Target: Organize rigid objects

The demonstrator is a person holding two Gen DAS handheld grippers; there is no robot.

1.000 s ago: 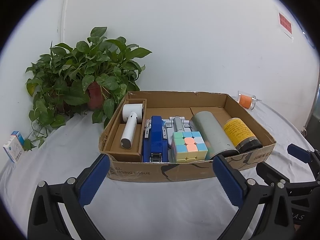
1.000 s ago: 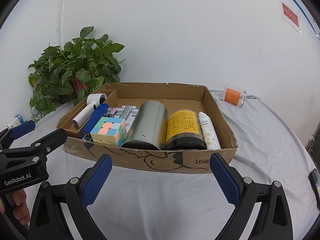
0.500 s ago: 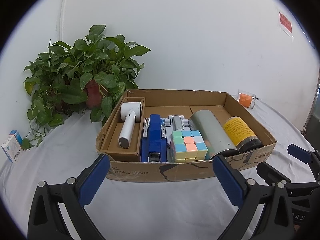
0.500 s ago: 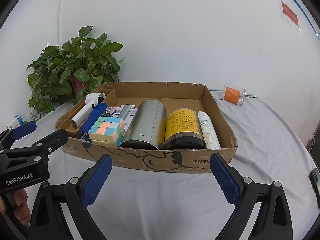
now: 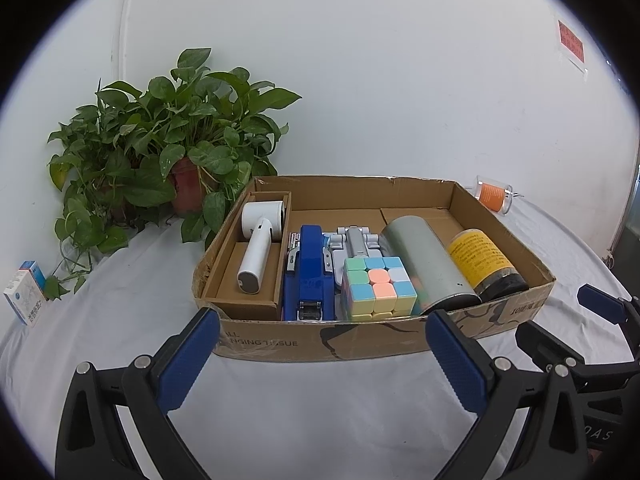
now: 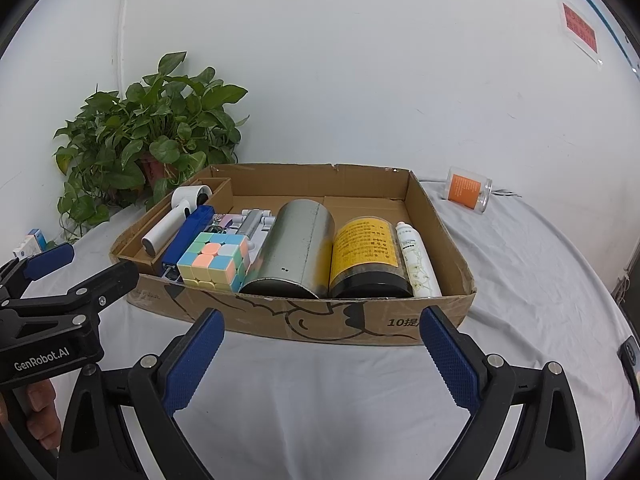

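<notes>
Seven things lie packed in the box [image 6: 304, 320]: a white handheld gadget [image 5: 258, 254] in its own left compartment; then, left to right, a blue stapler [image 5: 310, 276], a grey tool [image 5: 356, 240] behind a pastel cube [image 5: 378, 288], a steel tin [image 6: 294, 252], a yellow-labelled jar [image 6: 366, 258] and a white bottle [image 6: 418, 264] against the right wall; all the long ones lie on their sides with long axes running near to far, side by side and touching. The far half of the box floor is bare. One small orange-labelled jar [image 6: 468, 194] lies on its side on the table [image 6: 320, 392], far right, well apart from the box; judged from this, it is the piece left to bring in. The right gripper [image 6: 320, 356] hovers before the near wall, jaws wide apart and empty; the left gripper [image 5: 320, 356] sits just left of it, jaws likewise apart and empty. The orange jar lies far and right of both, so the right hand is nearer; its axis runs roughly left to right, so the jaws would best span it across the glass. A plant [image 5: 160, 152] and a small carton [image 5: 24, 298] stand far left.
</notes>
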